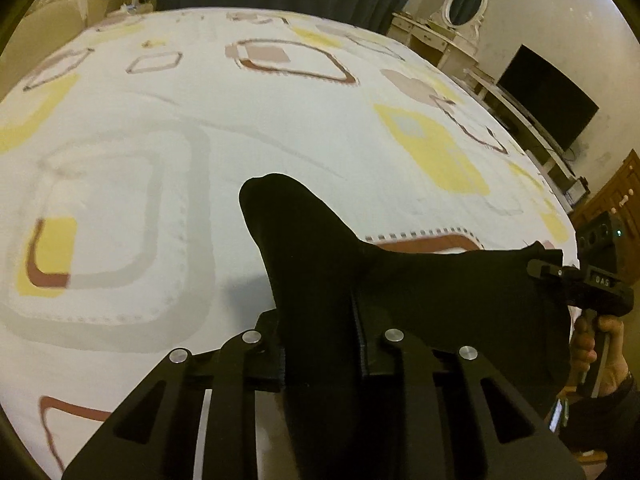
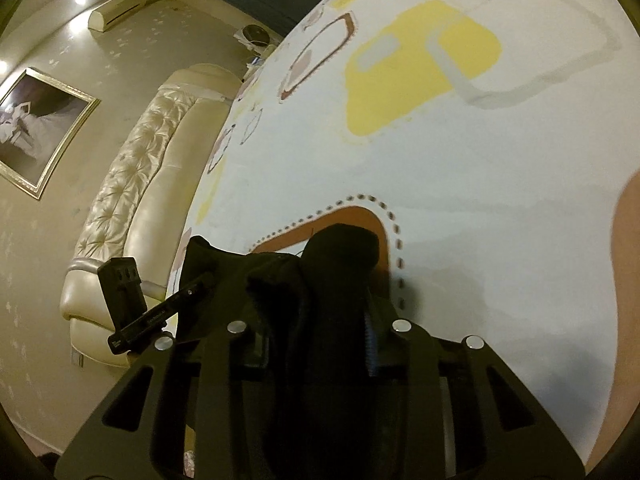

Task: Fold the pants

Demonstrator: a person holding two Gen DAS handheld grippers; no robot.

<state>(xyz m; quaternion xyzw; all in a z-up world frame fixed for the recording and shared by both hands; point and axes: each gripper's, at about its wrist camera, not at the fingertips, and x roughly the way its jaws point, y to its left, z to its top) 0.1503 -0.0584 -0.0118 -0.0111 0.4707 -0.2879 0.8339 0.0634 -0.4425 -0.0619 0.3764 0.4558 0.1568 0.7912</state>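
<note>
The black pants [image 1: 400, 280] hang in the air above the bed, stretched between both grippers. My left gripper [image 1: 320, 320] is shut on one bunched end of the pants, and black cloth sticks out past its fingers. My right gripper [image 1: 548, 270] shows at the right edge of the left wrist view, shut on the other end. In the right wrist view the right gripper [image 2: 332, 300] is shut on a thick wad of the black pants [image 2: 340, 256]. The left gripper [image 2: 196, 280] shows there at lower left, clamped on the cloth.
The bed [image 1: 200, 128] has a white cover with yellow, brown and grey squares. A cream tufted headboard [image 2: 140, 184] lies to the left. A dark TV [image 1: 548, 96] on a stand and a white dresser with an oval mirror [image 1: 464, 0] stand beyond the bed's far side.
</note>
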